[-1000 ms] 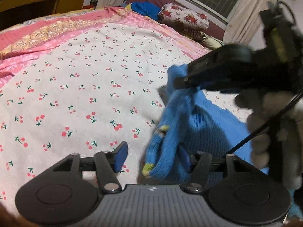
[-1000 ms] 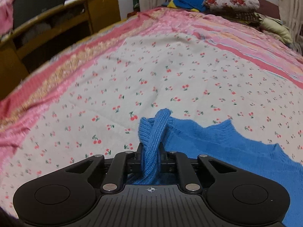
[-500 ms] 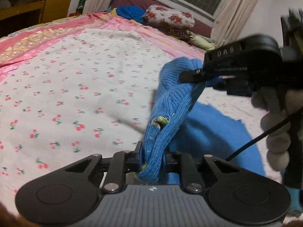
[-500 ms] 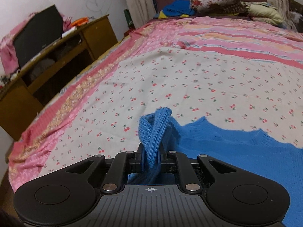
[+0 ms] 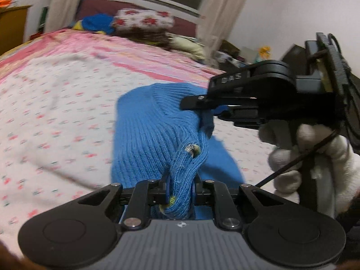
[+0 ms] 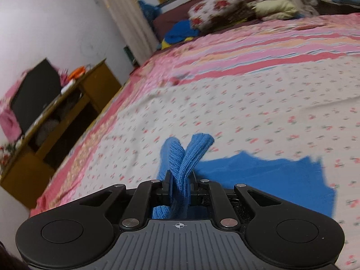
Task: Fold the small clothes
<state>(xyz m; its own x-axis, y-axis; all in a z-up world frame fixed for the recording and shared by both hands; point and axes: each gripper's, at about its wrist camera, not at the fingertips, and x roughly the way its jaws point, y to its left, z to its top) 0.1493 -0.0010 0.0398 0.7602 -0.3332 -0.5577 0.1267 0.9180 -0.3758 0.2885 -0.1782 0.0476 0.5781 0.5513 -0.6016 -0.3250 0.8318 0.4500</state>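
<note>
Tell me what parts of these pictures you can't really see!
- Left wrist view: cherry-print bedsheet is blurred by motion.
- Right wrist view: blue knitted sweater is partly hidden behind the right claw, so its whole shape is unclear.
- Left wrist view: left claw hides the sweater's bottom edge.

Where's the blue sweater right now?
The blue sweater is pinched by both grippers above the cherry-print bedspread: low centre in each wrist view, with its lower part trailing on the bed to the right.

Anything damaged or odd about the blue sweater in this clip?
Yes. The blue sweater, pinched by both the left gripper and right gripper, has a frayed yellowish patch on its ribbed edge, like a worn hole.
</note>
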